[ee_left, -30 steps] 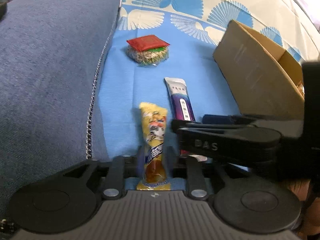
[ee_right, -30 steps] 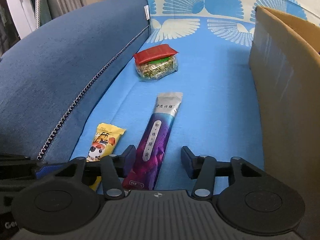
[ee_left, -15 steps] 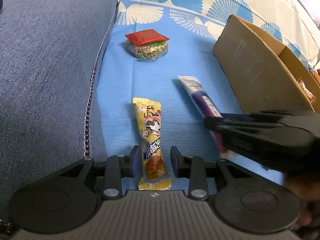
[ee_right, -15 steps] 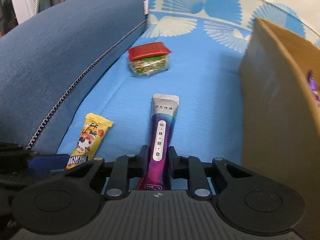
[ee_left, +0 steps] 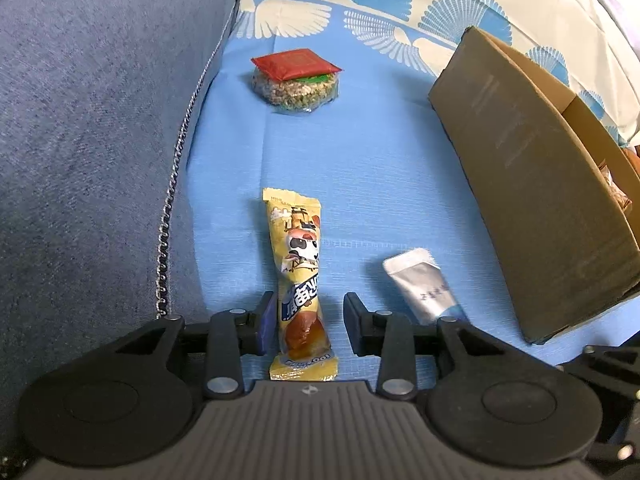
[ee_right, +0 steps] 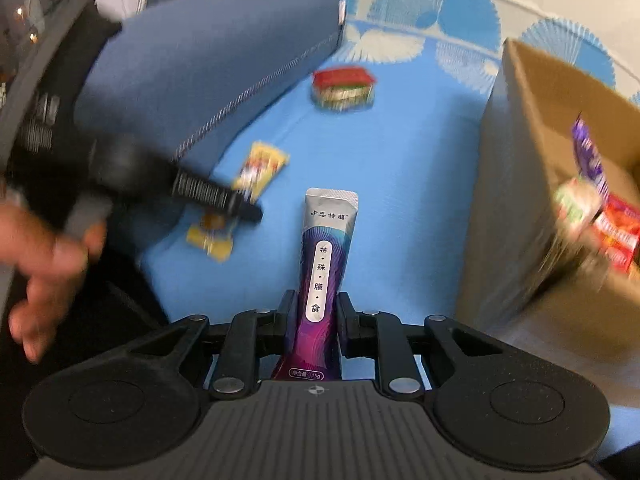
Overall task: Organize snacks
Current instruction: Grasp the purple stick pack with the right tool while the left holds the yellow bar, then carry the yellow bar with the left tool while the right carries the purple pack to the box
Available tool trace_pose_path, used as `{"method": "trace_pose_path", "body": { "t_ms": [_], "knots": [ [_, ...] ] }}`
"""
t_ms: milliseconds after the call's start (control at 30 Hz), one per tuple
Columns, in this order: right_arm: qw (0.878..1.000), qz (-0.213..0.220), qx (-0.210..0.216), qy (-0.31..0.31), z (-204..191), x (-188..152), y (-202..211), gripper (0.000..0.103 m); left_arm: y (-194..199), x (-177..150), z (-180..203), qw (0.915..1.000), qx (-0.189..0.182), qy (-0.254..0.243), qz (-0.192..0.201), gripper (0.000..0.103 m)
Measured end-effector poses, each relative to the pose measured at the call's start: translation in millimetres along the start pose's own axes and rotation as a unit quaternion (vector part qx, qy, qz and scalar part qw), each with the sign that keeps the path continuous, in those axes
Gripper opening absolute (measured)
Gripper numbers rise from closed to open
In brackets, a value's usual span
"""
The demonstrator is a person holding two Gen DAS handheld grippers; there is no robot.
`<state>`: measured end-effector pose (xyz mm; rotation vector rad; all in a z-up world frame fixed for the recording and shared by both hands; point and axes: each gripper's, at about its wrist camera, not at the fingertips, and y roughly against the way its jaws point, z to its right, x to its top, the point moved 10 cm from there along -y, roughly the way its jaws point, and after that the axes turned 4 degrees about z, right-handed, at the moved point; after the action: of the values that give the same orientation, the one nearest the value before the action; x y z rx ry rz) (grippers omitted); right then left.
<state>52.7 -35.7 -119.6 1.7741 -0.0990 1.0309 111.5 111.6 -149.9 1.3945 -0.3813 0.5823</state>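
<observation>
Right gripper: fingers clamped on the lower half of a purple-and-silver foil stick sachet, lower centre of frame. Left gripper: fingers just eased apart, straddling a yellow cartoon-printed snack bar wrapper flat on the light-blue sheet, gap on its right side. Upper centre: red-topped clear pack of grain snack. Right edge: open brown cardboard box; bare sheet between. Left: blue sofa cushion.

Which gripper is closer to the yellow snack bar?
Left. The left gripper straddles the yellow snack bar, fingers either side without pressing it. The right gripper is off to one side, clamped on the purple sachet.
</observation>
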Motion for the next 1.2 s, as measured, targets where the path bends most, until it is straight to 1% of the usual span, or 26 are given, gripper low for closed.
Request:
{"method": "trace_pose_path", "body": {
  "t_ms": [100, 233, 367, 500, 600, 733, 933, 1200],
  "knots": [
    [1.000, 0.002, -0.008, 0.016, -6, -4, -8, 0.022, -1, 0, 0, 1.0000, -0.005, 0.004, -0.003, 0.043],
    [1.000, -0.013, -0.012, 0.000, -5, -13, -23, 0.029, -1, -1, 0, 1.0000, -0.004, 0.006, -0.002, 0.043],
    [1.000, 0.006, -0.011, 0.015, -8, -9, -27, 0.032, -3, 0, 0, 0.9999, -0.006, 0.009, -0.005, 0.044],
    [1.000, 0.015, -0.008, 0.014, -6, -9, -28, 0.032, -3, 0, -1, 0.9999, -0.006, 0.009, -0.005, 0.044],
    [1.000, 0.018, -0.009, 0.014, -6, -8, -29, 0.032, -3, 0, -2, 1.0000, -0.004, 0.008, -0.003, 0.042],
    [1.000, 0.024, -0.008, 0.010, -5, -8, -29, 0.032, -2, 0, -2, 1.0000, -0.001, 0.007, 0.001, 0.025],
    [0.999, 0.033, -0.017, 0.011, -4, -9, -24, 0.029, -1, 0, -1, 1.0000, -0.004, 0.007, 0.002, 0.024],
    [0.999, 0.028, -0.018, 0.006, -2, -10, -25, 0.029, 1, -1, -1, 0.9999, -0.009, 0.009, -0.001, 0.024]
  ]
}}
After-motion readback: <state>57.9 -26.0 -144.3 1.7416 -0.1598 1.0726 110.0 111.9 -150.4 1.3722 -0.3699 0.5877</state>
